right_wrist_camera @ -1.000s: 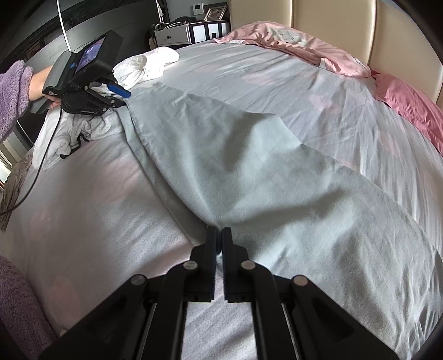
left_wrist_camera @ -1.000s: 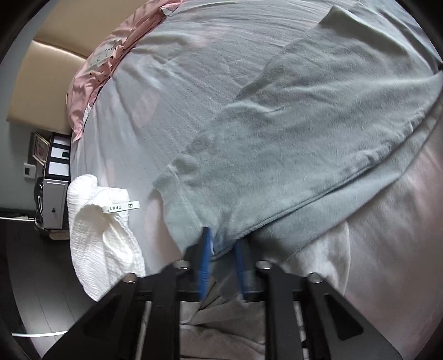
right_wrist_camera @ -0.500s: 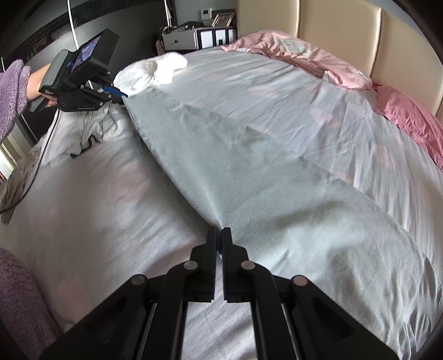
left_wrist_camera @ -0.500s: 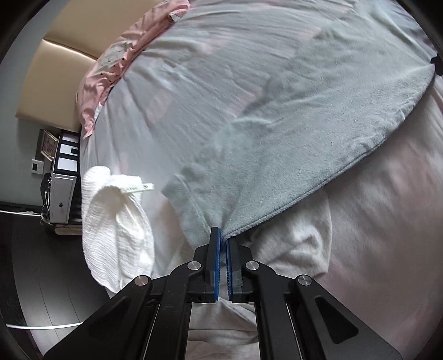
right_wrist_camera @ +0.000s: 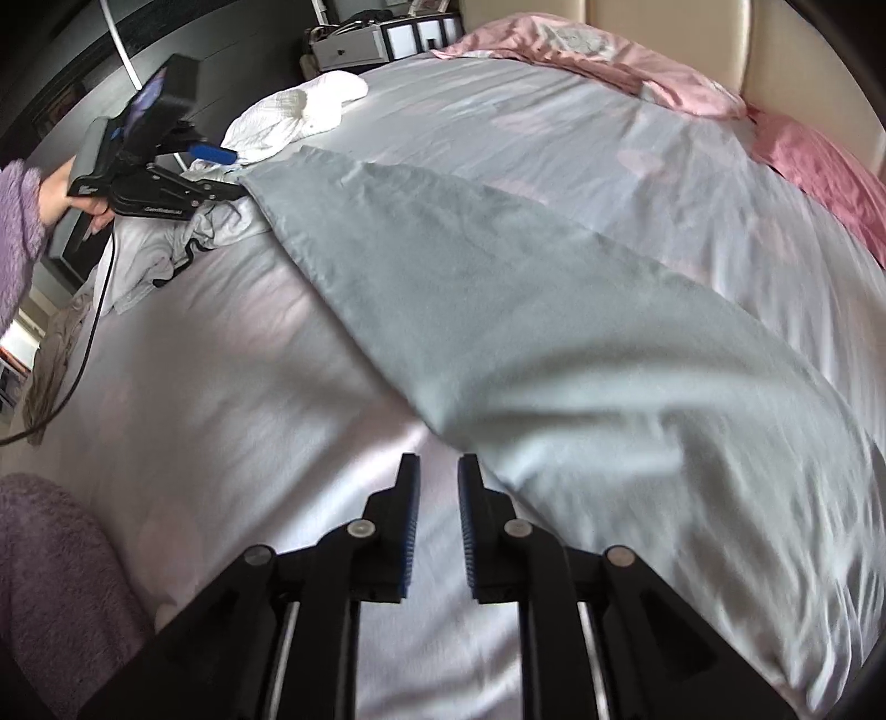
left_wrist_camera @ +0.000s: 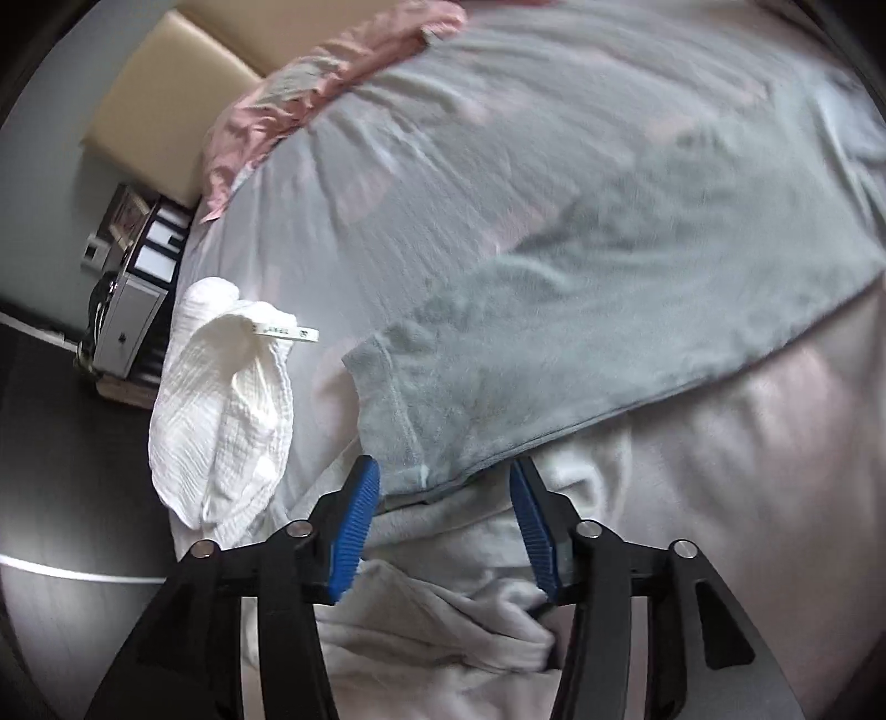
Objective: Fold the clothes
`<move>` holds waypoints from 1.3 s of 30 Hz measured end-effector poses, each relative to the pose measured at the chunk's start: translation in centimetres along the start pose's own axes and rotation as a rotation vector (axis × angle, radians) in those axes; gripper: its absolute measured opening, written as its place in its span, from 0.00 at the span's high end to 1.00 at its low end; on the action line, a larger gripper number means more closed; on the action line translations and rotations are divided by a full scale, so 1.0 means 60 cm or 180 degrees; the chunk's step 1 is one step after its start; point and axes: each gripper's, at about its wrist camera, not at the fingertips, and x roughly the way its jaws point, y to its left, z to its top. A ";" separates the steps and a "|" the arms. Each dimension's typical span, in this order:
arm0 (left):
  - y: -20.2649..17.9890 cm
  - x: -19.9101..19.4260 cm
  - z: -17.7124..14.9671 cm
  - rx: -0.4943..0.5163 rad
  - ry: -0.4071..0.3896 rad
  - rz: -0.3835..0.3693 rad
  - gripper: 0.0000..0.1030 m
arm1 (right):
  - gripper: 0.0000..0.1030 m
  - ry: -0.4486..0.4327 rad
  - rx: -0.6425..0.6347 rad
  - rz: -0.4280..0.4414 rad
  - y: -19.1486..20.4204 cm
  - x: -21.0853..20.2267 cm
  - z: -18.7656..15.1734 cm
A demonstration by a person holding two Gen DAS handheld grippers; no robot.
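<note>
A grey-green garment lies spread flat across the bed; it also shows in the right wrist view. My left gripper is open, its blue pads either side of the garment's near corner, not holding it. My right gripper is open by a narrow gap, just short of the garment's other corner, over bare sheet. The left gripper also shows in the right wrist view at the garment's far corner, held by a hand in a purple sleeve.
A white crinkled garment lies at the bed's edge beside the left gripper. A pale crumpled garment lies under the left gripper. Pink pillows and a beige headboard are at the bed's head. A nightstand stands beside the bed.
Both grippers have opened and let go of the grey-green garment, which now lies flat on the bed. The right gripper has drawn back slightly from its corner.
</note>
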 end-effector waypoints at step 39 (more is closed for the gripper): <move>-0.365 -0.104 0.197 -0.1119 -0.0197 -0.0856 0.43 | 0.55 0.0131 0.2700 -0.0589 -0.712 -0.236 -0.334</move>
